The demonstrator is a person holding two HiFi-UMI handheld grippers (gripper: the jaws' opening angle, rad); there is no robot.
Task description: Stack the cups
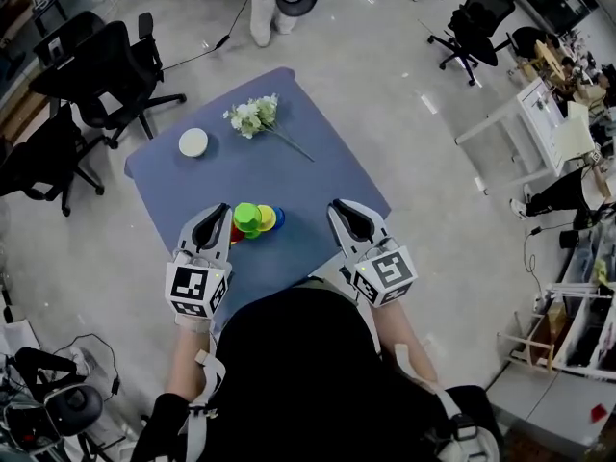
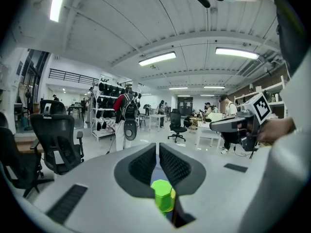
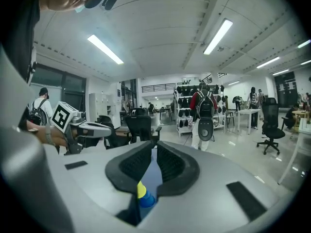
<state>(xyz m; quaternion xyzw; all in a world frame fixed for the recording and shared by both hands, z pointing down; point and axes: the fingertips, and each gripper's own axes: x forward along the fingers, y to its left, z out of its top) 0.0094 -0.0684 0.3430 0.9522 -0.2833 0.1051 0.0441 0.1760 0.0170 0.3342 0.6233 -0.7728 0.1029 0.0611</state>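
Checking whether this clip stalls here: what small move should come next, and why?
Probably open the jaws of the left gripper. They are together and hold nothing, while the green cup sits right beside its tip, clustered with the yellow cup and blue cup, so it cannot grasp one yet.

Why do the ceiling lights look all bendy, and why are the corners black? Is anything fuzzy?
Left gripper view: the wide lens bows the ceiling lights and leaves black corners; the close green cup is a bit fuzzy. Right gripper view: its light strips bend the same way, with the same dark corners. Head view: evenly lit, no strong shadows.
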